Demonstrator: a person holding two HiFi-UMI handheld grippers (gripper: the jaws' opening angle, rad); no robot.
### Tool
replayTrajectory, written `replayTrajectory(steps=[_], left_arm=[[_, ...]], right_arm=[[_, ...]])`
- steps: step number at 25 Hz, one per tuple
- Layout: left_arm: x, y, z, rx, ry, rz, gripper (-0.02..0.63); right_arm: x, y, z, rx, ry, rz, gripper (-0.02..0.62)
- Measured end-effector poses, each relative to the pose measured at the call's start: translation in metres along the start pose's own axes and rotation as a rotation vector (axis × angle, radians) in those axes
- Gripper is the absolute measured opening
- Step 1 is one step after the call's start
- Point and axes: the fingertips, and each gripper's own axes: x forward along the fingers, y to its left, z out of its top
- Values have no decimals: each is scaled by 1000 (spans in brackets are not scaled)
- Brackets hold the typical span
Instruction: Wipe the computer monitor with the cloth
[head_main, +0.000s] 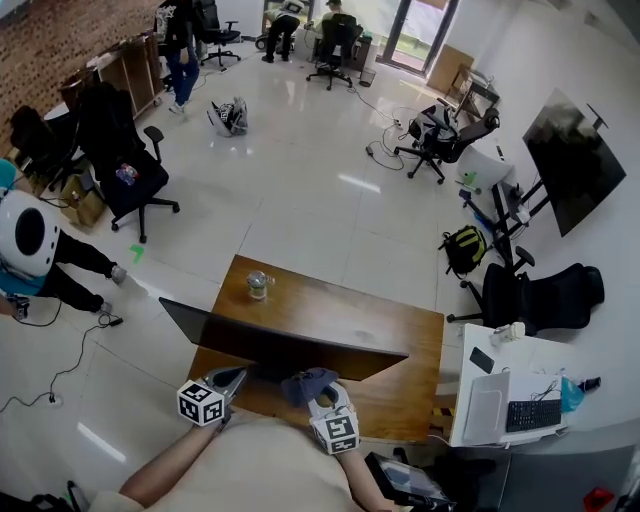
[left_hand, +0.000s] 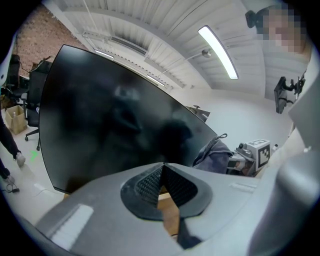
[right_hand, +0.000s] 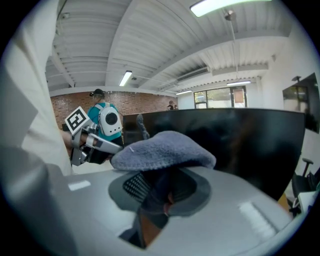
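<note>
A dark monitor (head_main: 285, 345) stands on the wooden desk (head_main: 340, 310), its black screen (left_hand: 110, 120) facing me. My right gripper (head_main: 318, 392) is shut on a grey-blue cloth (head_main: 308, 382), which bulges over its jaws (right_hand: 162, 150) close in front of the screen (right_hand: 240, 135). My left gripper (head_main: 232, 379) is at the monitor's lower left; its jaws meet with nothing between them (left_hand: 161, 181). The cloth (left_hand: 217, 155) also shows to the right in the left gripper view.
A glass jar (head_main: 258, 285) stands on the desk behind the monitor. A white side table (head_main: 505, 385) with a keyboard sits to the right. Office chairs (head_main: 125, 165) and people stand about the tiled floor. A person in a teal top (head_main: 30, 250) is at the left.
</note>
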Motion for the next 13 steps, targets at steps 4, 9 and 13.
replayTrajectory(steps=[4,9,13], left_arm=[[-2,-2,-6,-1,13,-14,-5],[-7,-5,-10,-4,5,-26,-5],[-11,-11,-13,-49,-81,26,-5]], right_arm=[[0,12,-1,-28,19,25,81],[2,21,1,-51,33,37,81],[5,17,-2,-122,62,114,81]])
